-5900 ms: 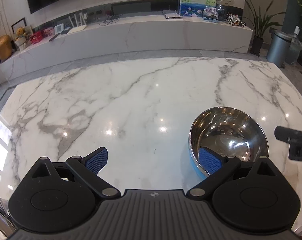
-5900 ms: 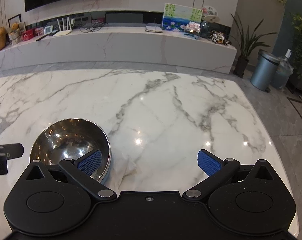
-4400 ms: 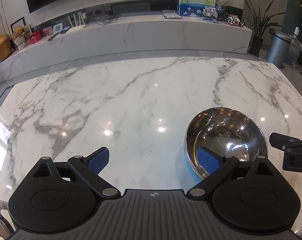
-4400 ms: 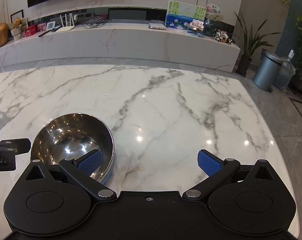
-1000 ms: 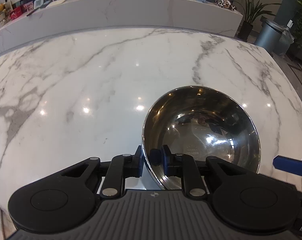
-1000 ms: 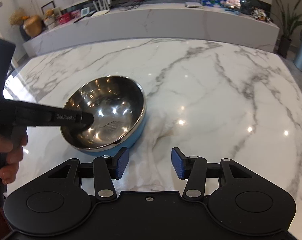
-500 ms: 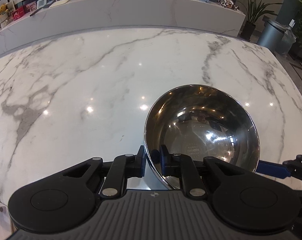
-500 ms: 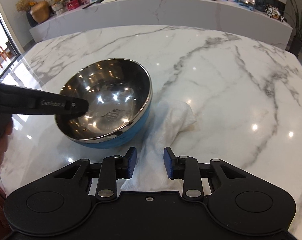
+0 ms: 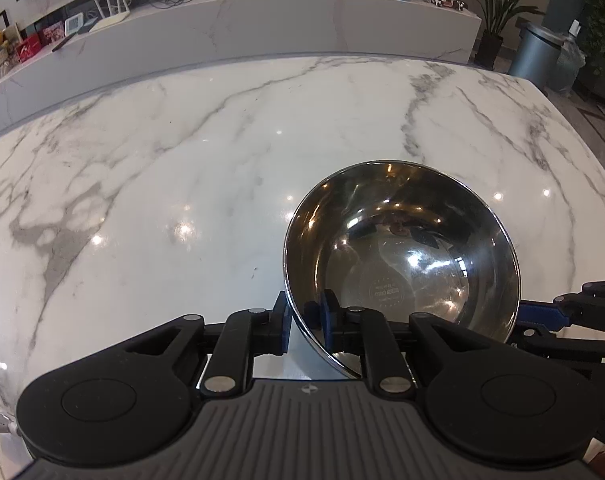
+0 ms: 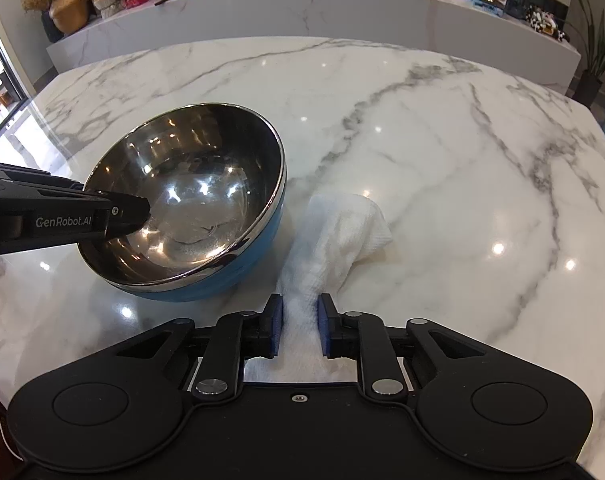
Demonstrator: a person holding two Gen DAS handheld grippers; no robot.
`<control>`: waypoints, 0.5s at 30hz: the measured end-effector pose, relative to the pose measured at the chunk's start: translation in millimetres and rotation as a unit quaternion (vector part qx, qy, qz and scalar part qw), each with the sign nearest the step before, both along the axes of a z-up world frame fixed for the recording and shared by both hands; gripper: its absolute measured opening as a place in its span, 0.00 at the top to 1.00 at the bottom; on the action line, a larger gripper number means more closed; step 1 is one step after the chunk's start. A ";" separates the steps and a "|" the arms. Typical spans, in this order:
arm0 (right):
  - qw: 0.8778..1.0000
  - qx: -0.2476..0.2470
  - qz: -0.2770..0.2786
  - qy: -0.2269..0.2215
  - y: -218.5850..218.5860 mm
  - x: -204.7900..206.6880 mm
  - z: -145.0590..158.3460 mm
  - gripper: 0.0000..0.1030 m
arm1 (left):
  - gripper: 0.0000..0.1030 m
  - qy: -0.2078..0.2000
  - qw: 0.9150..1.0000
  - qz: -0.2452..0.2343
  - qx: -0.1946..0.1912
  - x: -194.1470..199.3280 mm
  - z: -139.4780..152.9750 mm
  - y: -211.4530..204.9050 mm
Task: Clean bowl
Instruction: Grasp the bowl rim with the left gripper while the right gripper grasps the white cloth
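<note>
Bowl [image 10: 190,216]: on table [image 10: 442,140], left of cloth.
Cloth [image 10: 334,236]: just beside bowl, on table.
Left gripper [image 9: 304,320]: on bowl's near rim.
Right gripper [image 10: 298,326]: around cloth's near end.

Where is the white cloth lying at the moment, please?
In the right wrist view the white cloth lies on the marble table just right of the bowl; its near end sits between the closing jaws of the right gripper.

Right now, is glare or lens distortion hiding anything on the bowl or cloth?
Left wrist view: bright reflections fill the bowl, so dirt inside cannot be judged; fisheye bends the table edge. Right wrist view: ceiling lights glare off the marble; the white cloth stays sharp and readable.
</note>
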State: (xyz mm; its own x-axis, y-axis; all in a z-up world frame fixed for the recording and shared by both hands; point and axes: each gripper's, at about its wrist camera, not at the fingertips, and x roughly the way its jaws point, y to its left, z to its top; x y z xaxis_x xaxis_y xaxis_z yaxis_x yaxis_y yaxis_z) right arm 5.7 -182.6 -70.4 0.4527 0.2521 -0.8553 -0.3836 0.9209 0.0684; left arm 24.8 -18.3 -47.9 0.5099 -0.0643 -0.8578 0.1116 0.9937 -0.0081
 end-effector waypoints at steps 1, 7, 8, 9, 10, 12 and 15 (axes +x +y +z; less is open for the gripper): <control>1.000 0.000 -0.002 0.000 -0.2 0.2 0.0 0.85 | 0.85 0.000 1.000 0.000 0.001 0.1 -0.1 -0.2; 1.000 -0.002 -0.007 -0.017 -3.2 -2.7 8.6 0.86 | 0.82 -0.001 1.000 0.008 -0.021 0.3 -0.2 -1.4; 1.000 -0.001 -0.009 -0.025 -5.0 -4.3 13.4 0.86 | 0.82 -0.001 1.000 0.008 -0.023 -0.4 0.2 -2.6; 0.999 0.000 -0.011 -0.032 -6.8 -5.6 18.0 0.86 | 0.82 -0.001 1.000 0.007 -0.023 -0.9 0.2 -2.8; 0.999 0.003 -0.014 -0.039 -8.9 -6.4 22.3 0.86 | 0.82 -0.001 1.000 0.006 -0.022 -1.6 0.5 -3.1; 0.998 0.009 -0.021 -0.054 -13.6 -8.0 31.5 0.86 | 0.83 -0.002 1.000 0.004 -0.020 -2.9 1.2 -4.1; 0.995 0.039 -0.034 -0.081 -23.6 -10.6 50.9 0.86 | 0.83 -0.003 1.000 0.001 -0.016 -5.3 2.3 -7.2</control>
State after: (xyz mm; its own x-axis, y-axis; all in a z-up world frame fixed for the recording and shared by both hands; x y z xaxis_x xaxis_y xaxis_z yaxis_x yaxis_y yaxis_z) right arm -4.9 -206.2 -19.5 0.6016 0.2785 -0.7487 -0.3317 0.9397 0.0830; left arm 19.5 -25.4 -45.6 0.5146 -0.0911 -0.8526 0.1094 0.9932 -0.0401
